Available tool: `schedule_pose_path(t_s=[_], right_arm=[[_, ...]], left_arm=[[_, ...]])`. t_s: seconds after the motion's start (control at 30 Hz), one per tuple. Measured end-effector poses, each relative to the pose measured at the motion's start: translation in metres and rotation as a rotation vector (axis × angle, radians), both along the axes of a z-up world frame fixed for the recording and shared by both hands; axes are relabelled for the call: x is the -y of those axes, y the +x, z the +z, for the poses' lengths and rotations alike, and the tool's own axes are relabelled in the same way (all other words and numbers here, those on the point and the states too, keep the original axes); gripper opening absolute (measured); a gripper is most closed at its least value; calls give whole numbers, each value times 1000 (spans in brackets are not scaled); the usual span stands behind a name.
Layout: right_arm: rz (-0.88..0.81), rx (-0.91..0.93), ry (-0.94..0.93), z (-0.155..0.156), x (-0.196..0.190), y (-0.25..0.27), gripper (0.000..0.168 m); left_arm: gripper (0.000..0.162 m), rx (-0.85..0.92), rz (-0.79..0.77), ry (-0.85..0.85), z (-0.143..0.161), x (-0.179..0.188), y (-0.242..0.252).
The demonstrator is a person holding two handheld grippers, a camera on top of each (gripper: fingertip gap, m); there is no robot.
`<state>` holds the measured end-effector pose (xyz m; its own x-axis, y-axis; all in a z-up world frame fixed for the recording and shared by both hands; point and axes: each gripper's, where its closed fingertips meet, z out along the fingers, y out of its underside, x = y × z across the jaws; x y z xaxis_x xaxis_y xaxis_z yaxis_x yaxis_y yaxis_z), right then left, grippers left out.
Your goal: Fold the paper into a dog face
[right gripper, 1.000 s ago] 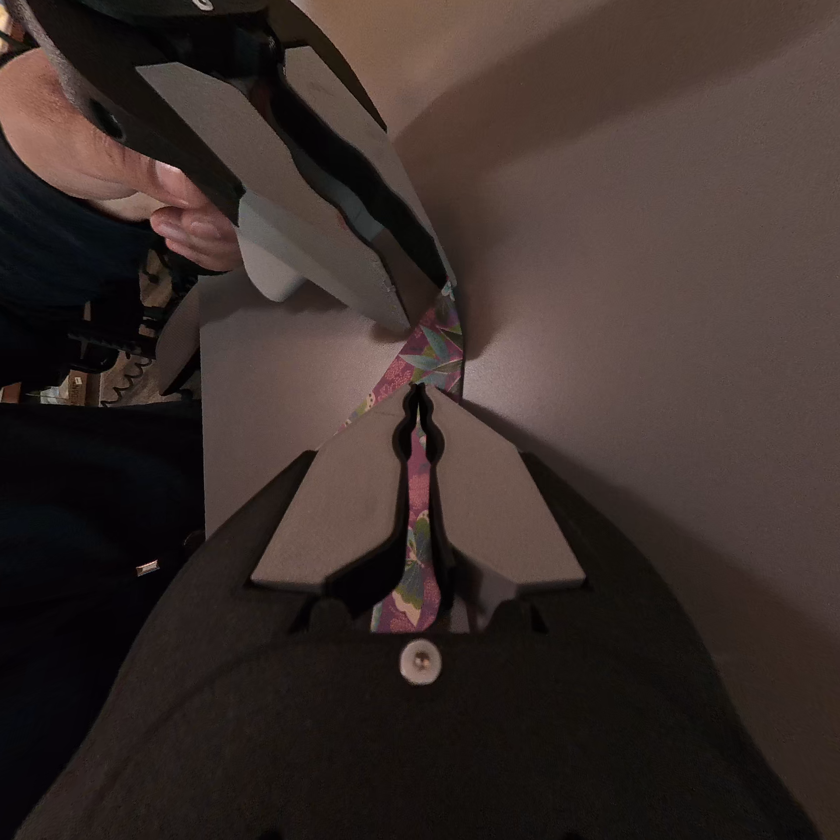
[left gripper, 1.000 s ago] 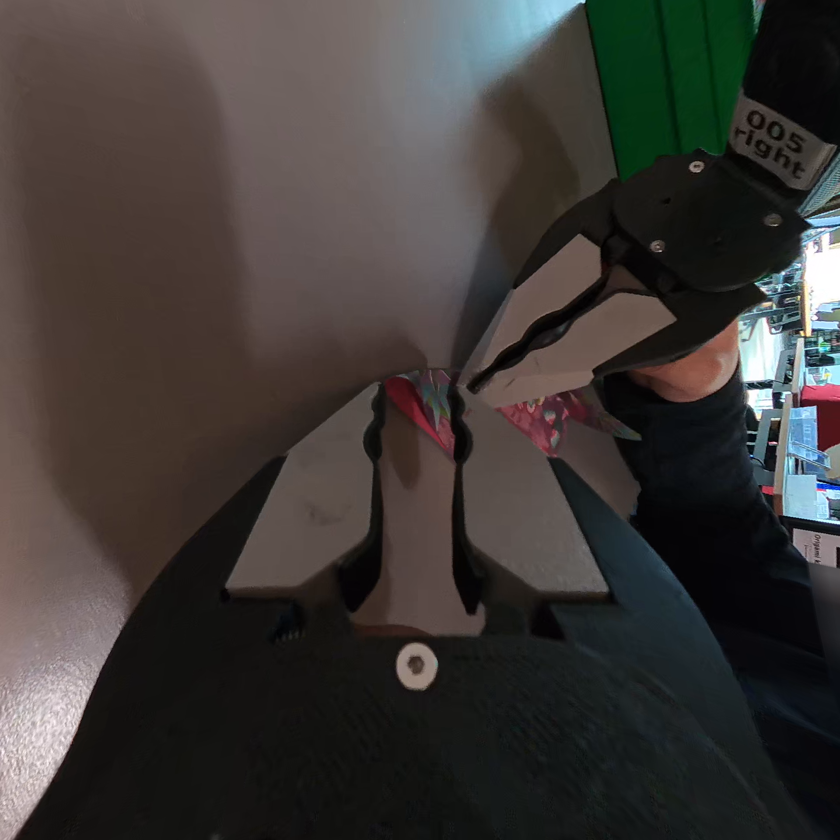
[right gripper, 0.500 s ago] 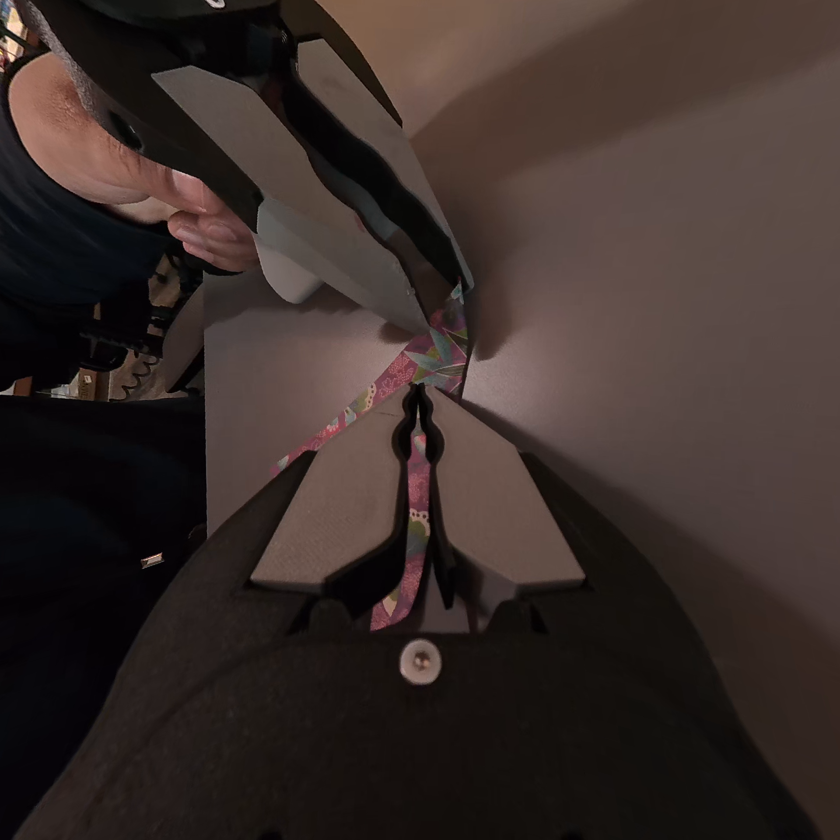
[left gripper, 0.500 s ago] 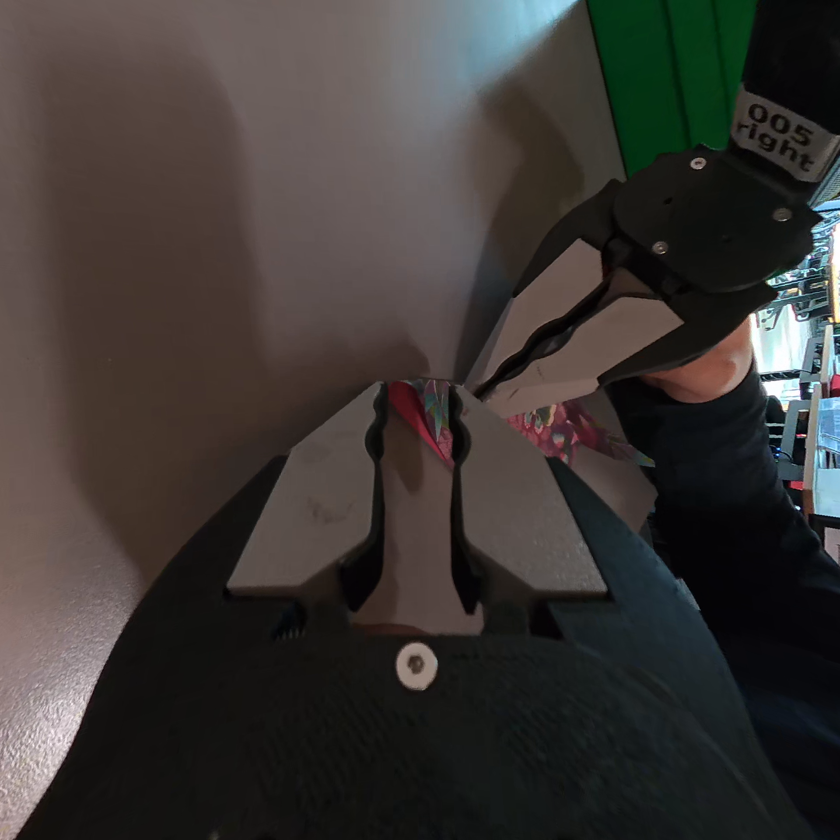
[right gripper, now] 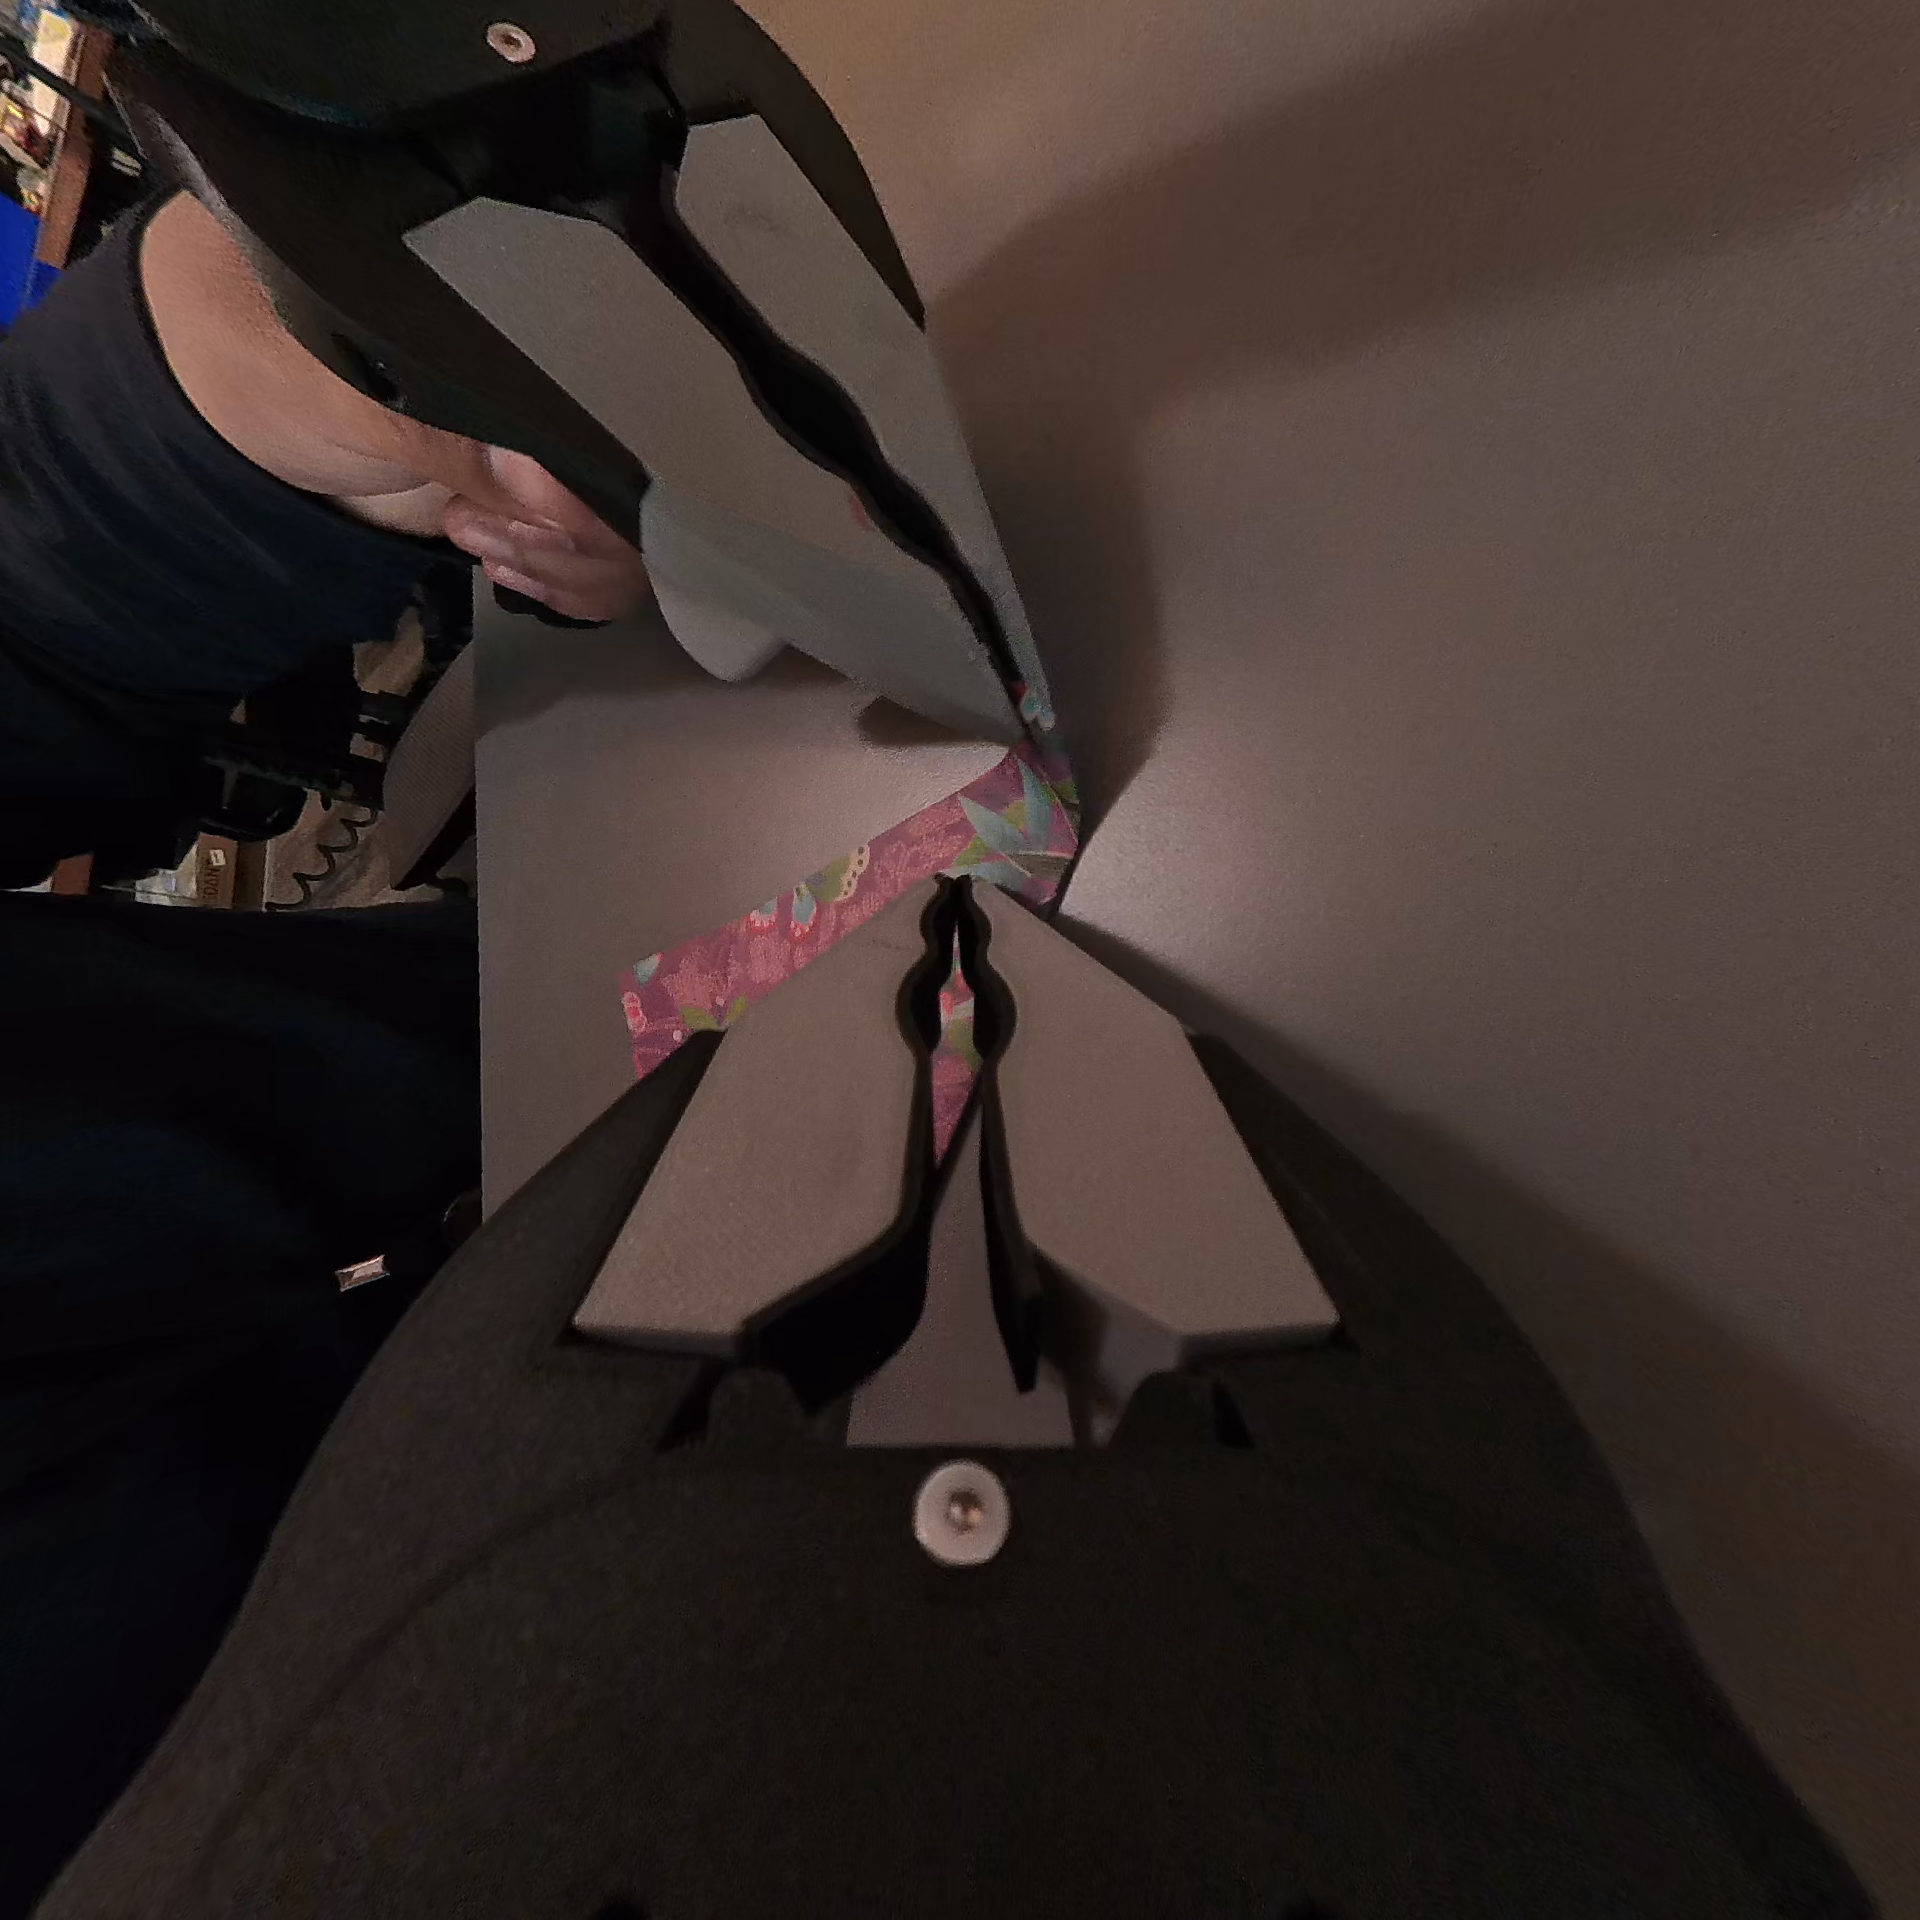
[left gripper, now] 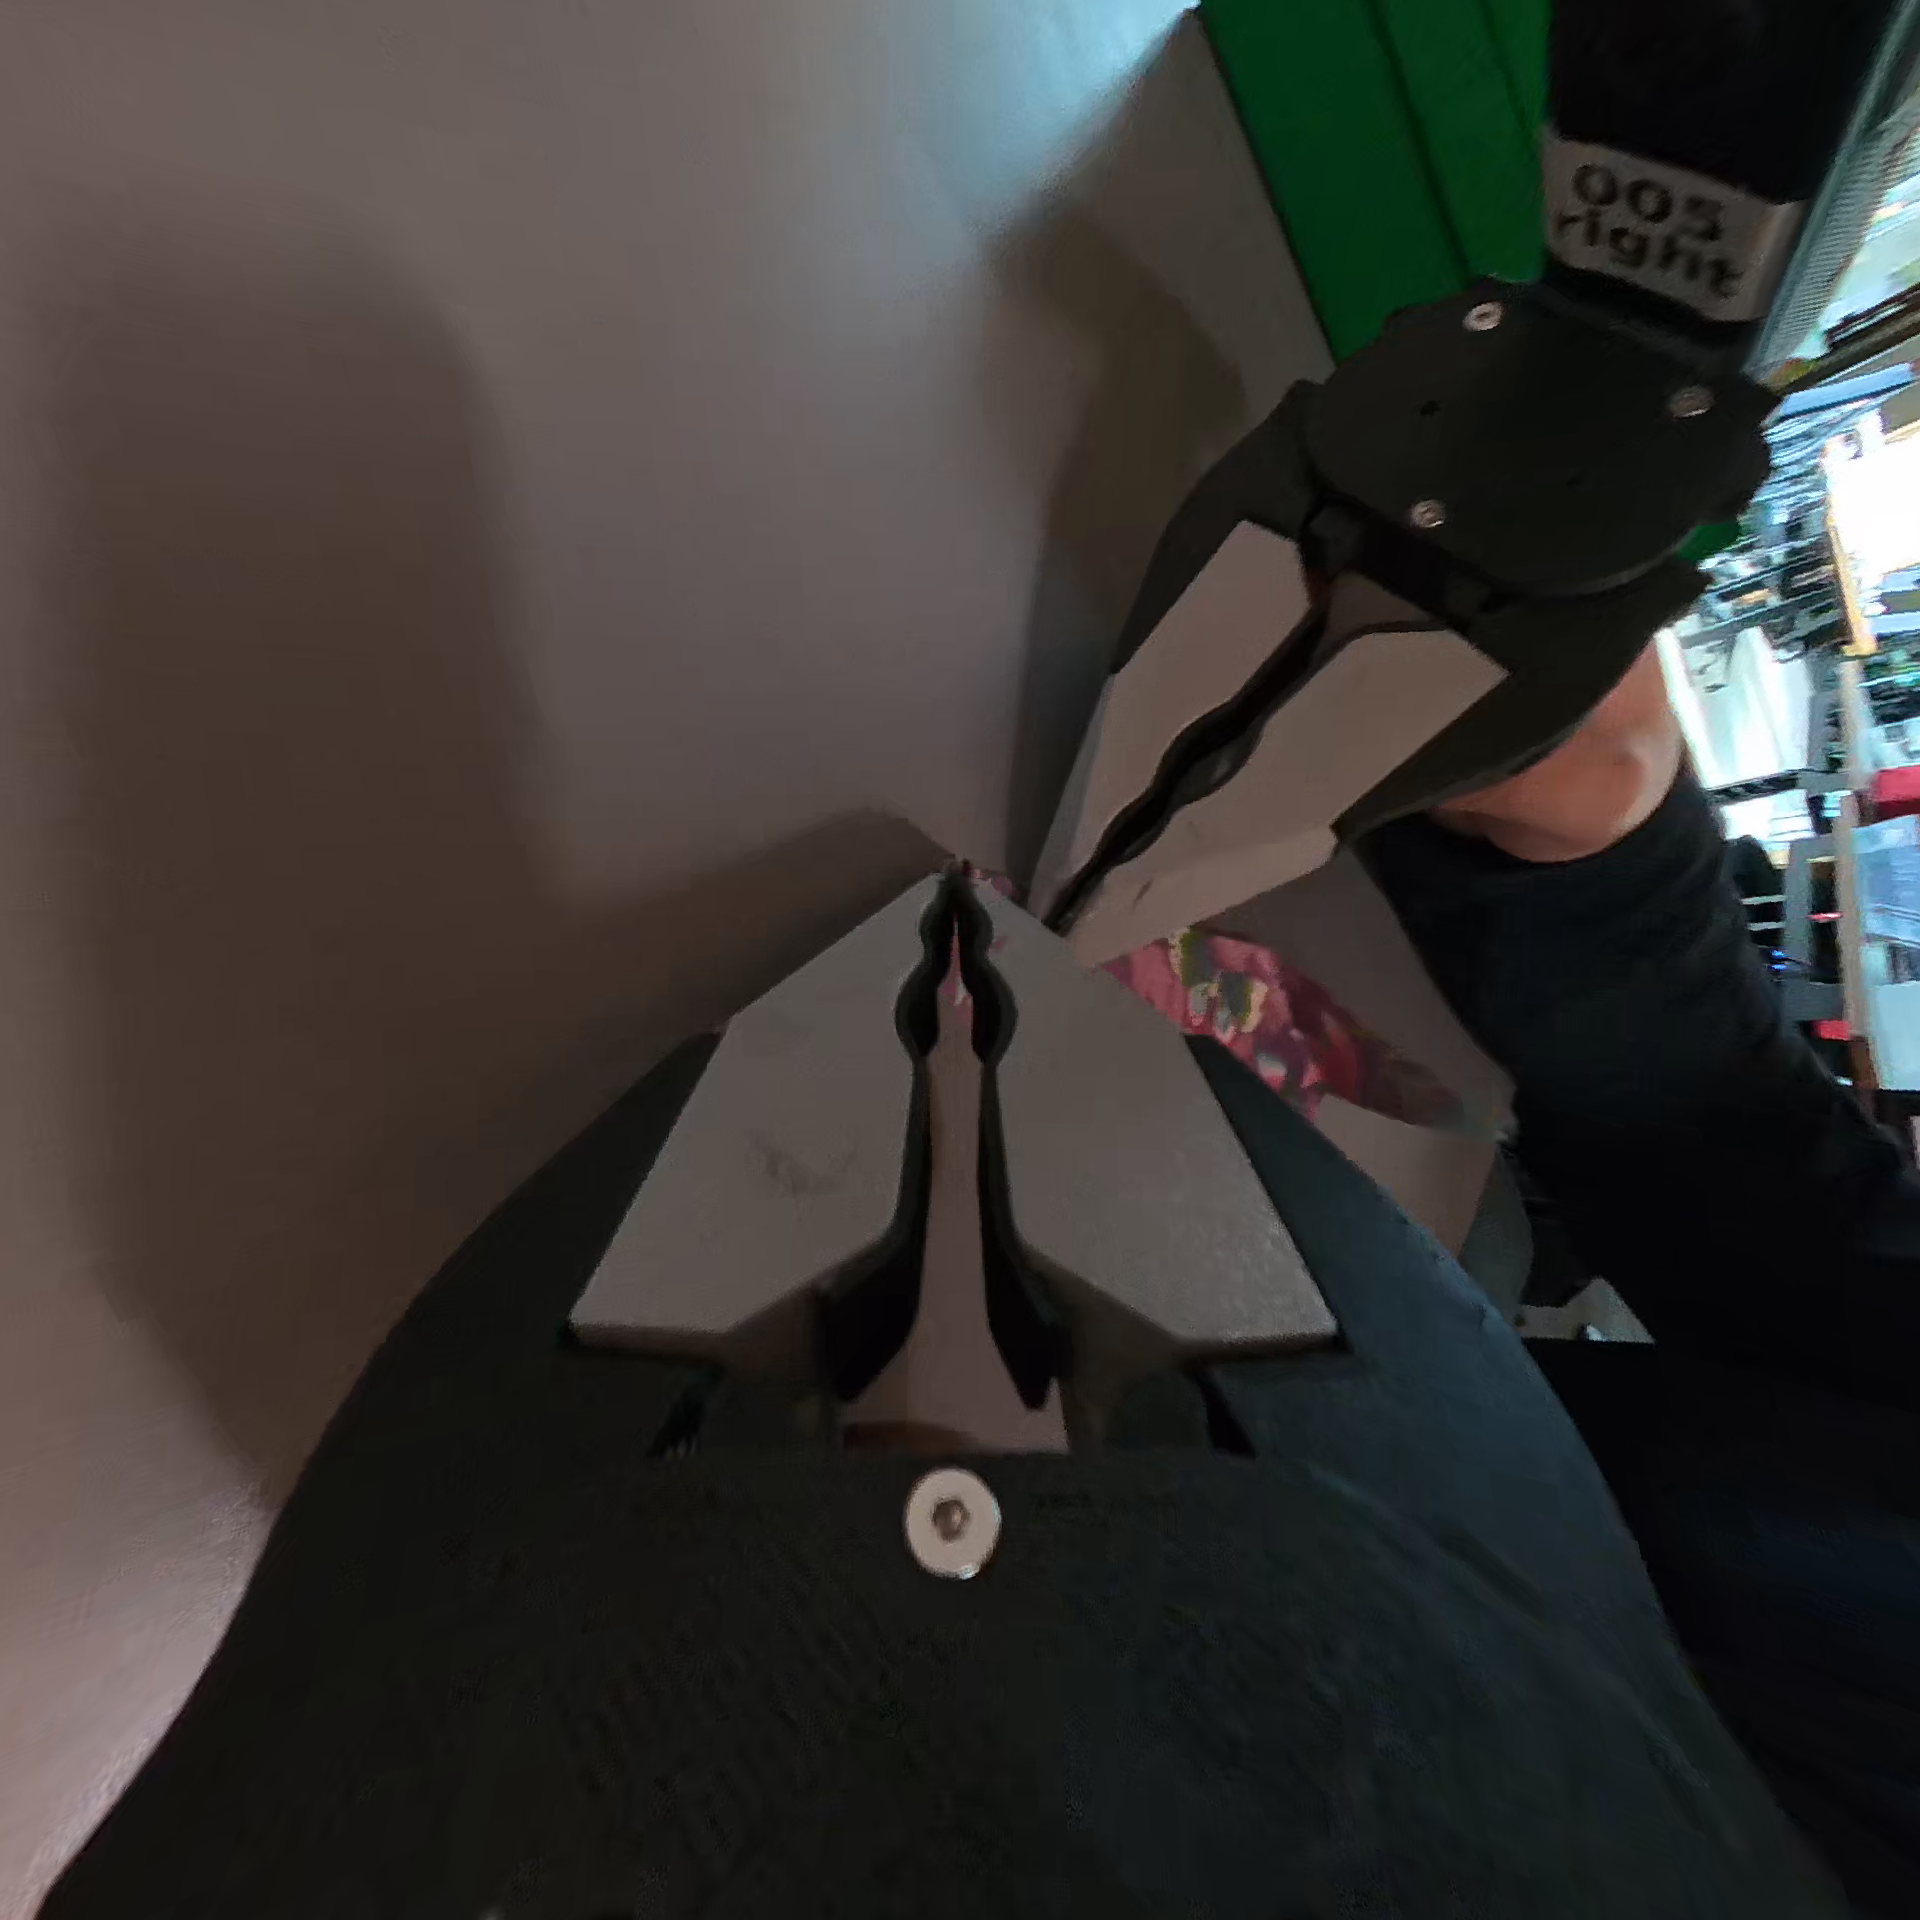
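The paper (right gripper: 831, 914) is pink with a floral pattern and lies folded on the grey table (right gripper: 1455, 623). It also shows in the left wrist view (left gripper: 1278, 1018). My left gripper (left gripper: 961, 894) is shut on one raised corner of the paper; a sliver of pink shows between its jaws. In the right wrist view the left gripper (right gripper: 1023, 717) comes down from above and lifts that corner. My right gripper (right gripper: 961, 883) is shut, its tips down on the paper close to the fold. It shows in the left wrist view (left gripper: 1060, 920) just right of my left tips.
The table's near edge (right gripper: 478, 935) runs down the left of the right wrist view, with a person's dark clothing beyond it. A green upright panel (left gripper: 1351, 156) stands at the table's far side. A hand (right gripper: 520, 540) holds the left gripper. The tips of both grippers are at nearly the same place.
My left gripper was open around the paper's corner and has now shut on it. The right gripper stayed shut and shifted a little, so more of the paper strip shows.
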<state>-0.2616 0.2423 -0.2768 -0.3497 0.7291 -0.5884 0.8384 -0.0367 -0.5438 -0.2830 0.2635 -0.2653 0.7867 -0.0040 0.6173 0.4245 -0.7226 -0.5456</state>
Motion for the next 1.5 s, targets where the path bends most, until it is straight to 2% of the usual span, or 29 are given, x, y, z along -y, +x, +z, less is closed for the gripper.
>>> schedule_pose_path(t_s=[0.33,0.67,1.03,1.27,1.5], right_arm=[[-6,1,15,0,-3,0,0],[-20,-23,104,3,-12,1,0],[-25,33,29,0,-12,6,0],[-40,28,-6,0,-15,3,0],[-31,35,-56,0,-15,4,0]], left_arm=[[0,-91,-92,152,15,4,7],[0,-167,11,236,19,2,-7],[0,-139,27,295,29,4,-7],[0,-165,-62,387,40,12,11],[0,-384,-213,442,38,20,36]])
